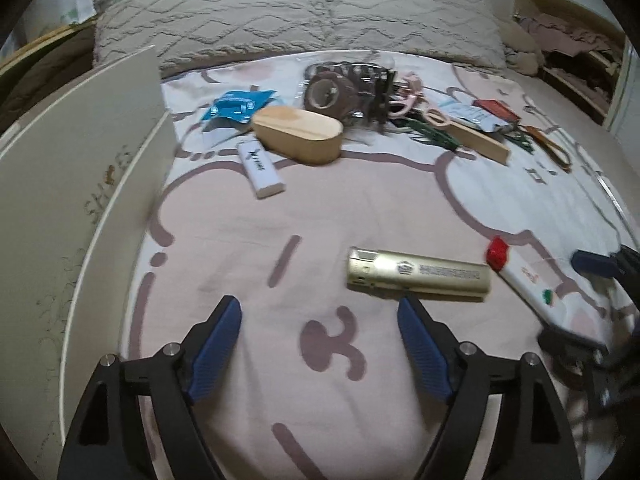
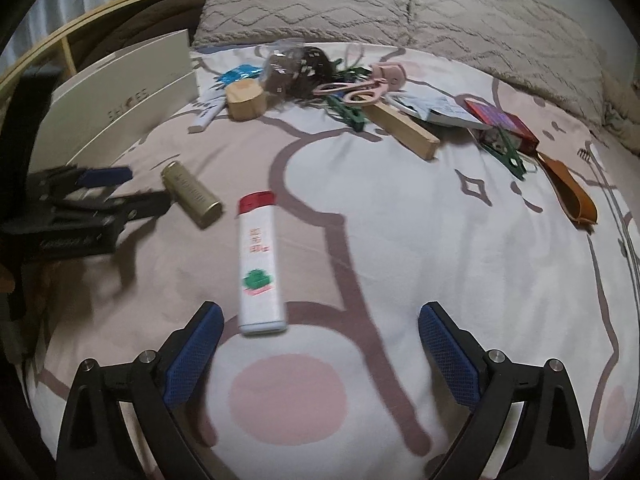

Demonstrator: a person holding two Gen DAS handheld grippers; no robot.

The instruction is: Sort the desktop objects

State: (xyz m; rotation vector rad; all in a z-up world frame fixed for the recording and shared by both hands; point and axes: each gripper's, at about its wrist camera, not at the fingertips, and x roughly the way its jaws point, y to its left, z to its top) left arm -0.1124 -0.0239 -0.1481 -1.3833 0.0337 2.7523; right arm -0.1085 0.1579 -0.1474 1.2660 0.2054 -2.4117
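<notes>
Pink-and-white printed bedsheet (image 2: 400, 220), soft and yielding, carrying everything; grey pillows (image 1: 296, 12) along its far edge. Pale flat box (image 1: 80, 168) standing at the left edge. Heap of unsorted items near the far edge: oval wooden case (image 1: 298, 134), roll of brown tape (image 1: 328, 94), wooden block (image 2: 404, 130), pink scissors (image 2: 360, 90), red packet (image 2: 502, 122), tan leather loop (image 2: 568, 192) toward the right edge.

Nearer the front edge, apart from the heap, two small pieces side by side without touching: gold tube (image 1: 418, 276) and white tube with red cap (image 2: 258, 264), both lying flat. Probably light, rigid and smooth, so likely to roll or slip; best pinched across the middle of the barrel, pressing gently since the bedding gives underneath.

Left gripper (image 1: 320, 344) spread wide, nothing between the blue pads, hovering just short of the gold tube. Right gripper (image 2: 320, 352) spread wide too, empty, the white tube's base lying just ahead of the left pad.
</notes>
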